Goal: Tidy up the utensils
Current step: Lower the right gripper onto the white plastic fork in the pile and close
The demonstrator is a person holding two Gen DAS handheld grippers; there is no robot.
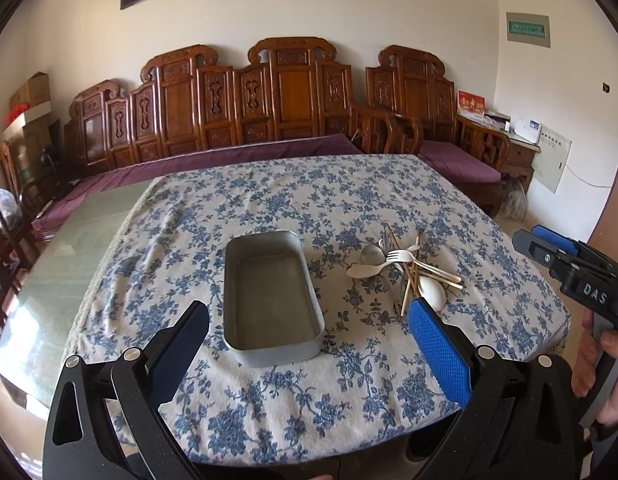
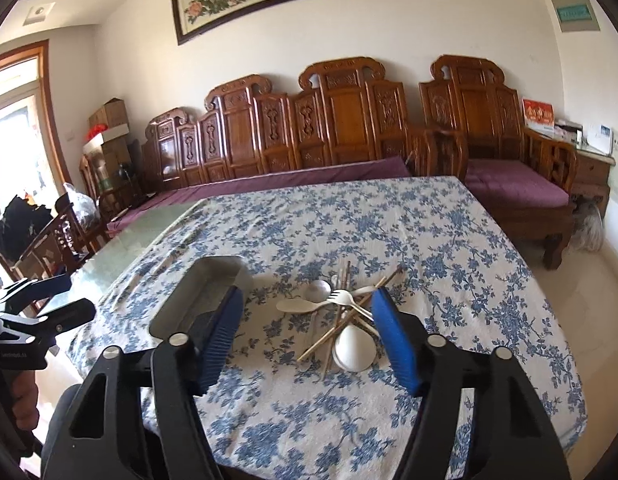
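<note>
An empty rectangular metal tin (image 1: 269, 292) sits on the floral tablecloth (image 1: 293, 392); its near corner shows in the right wrist view as the tin (image 2: 197, 292). Right of it lies a heap of utensils (image 1: 409, 268): white plastic spoons, a white fork (image 2: 343, 298), a metal spoon, wooden chopsticks (image 2: 341, 330). My left gripper (image 1: 309, 316) hangs open over the tin's near end, nothing between its fingers. My right gripper (image 2: 307, 304) is open in front of the heap of utensils (image 2: 341, 320), its pads touching nothing.
Bare green glass tabletop (image 1: 69, 256) lies left of the cloth. A carved wooden bench with purple cushions (image 1: 245, 152) runs along the far wall. The right gripper body (image 1: 581, 276) and a hand appear at the right edge of the left wrist view.
</note>
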